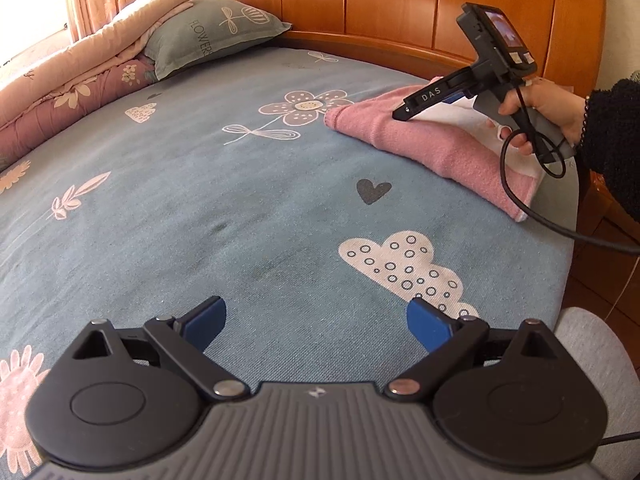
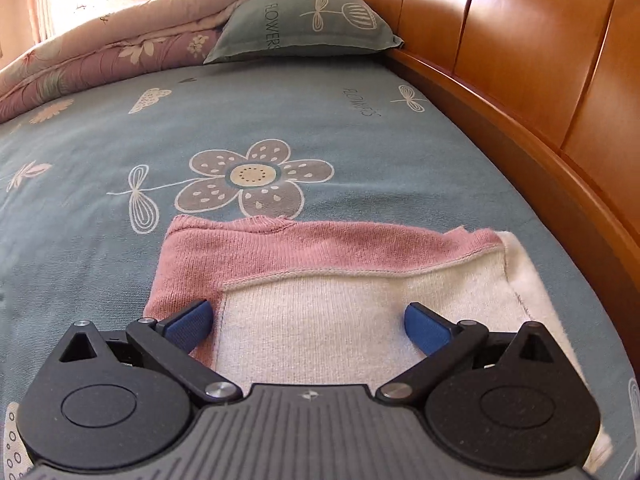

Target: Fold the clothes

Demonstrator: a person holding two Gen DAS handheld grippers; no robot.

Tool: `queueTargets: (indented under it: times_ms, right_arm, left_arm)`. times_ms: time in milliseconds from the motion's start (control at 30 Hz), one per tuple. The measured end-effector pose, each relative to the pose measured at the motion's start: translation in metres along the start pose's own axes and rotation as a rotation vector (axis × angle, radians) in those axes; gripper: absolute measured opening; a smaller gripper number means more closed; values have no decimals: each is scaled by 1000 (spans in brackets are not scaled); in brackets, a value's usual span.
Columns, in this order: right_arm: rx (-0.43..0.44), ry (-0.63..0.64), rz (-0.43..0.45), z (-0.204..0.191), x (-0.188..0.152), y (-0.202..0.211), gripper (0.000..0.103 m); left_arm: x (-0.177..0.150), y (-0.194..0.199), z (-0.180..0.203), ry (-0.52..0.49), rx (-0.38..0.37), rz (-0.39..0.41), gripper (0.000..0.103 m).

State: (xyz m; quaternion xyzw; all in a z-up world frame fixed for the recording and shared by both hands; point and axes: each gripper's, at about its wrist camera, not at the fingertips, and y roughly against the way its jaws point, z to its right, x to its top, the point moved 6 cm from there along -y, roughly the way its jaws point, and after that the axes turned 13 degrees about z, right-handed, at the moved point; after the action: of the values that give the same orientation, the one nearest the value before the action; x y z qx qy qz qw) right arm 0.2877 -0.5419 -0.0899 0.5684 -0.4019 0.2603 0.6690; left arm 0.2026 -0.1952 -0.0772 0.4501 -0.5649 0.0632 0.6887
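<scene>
right now the right gripper [image 2: 308, 322] has its 2 blue fingers [image 2: 426, 328] spread wide, pinching nothing, poised low over the folded pink and white garment [image 2: 320, 300]. the left gripper [image 1: 316, 320] is spread just as wide and hovers over bare bedsheet [image 1: 240, 200], well apart from the cloth.

the garment lies as a compact bundle on the sheet close to the wooden headboard [image 2: 520, 60], pink layer showing along the far edge and the left side, white panel on top, a loose white flap trailing off to the right. from the left wrist view, the person's hand [image 1: 532, 120] holds the right tool tipped down above the bundle, and its cable [image 1: 520, 200] droops across the near corner of the cloth.

my worry is that cable: if the hand pulls away, it could drag the corner and undo the fold. the soft knit also looks likely to slide on itself, so a grab at only the top white layer might peel it open. the trailing flap near the bed's edge may stay untucked if nobody squares it.
</scene>
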Motion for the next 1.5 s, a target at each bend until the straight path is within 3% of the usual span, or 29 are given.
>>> queueTargets:
  times_ms: [167, 300, 467, 600, 667, 733, 900, 1100, 1300, 1500]
  right_arm:
    - [87, 20, 103, -18, 0, 64, 103]
    - [144, -40, 18, -26, -28, 59, 103]
    - [88, 11, -24, -39, -30, 60, 103]
    - [198, -103, 61, -48, -24, 87, 103]
    - [167, -78, -6, -51, -37, 77, 103]
    - [135, -32, -9, -54, -40, 78, 103]
    - [78, -164, 8, -34, -27, 107, 103]
    - [30, -240, -62, -21, -46, 131, 103]
    - [50, -251, -136, -30, -78, 128, 103]
    - [58, -281, -92, -32, -74, 147, 103]
  left_arm:
    - [-8, 12, -13, 41, 29, -7, 97]
    - [-12, 16, -13, 60, 31, -17, 97]
    - [-9, 28, -9, 41, 33, -4, 97]
    - [-10, 30, -11, 44, 62, -12, 98]
    - [-11, 29, -12, 46, 84, -21, 98]
    - [-10, 31, -11, 30, 109, -18, 98]
    - [-3, 39, -8, 21, 115, 28, 100]
    - [7, 42, -3, 53, 106, 80, 100]
    - [21, 53, 9, 15, 114, 139, 100]
    - [29, 60, 22, -25, 106, 149, 101]
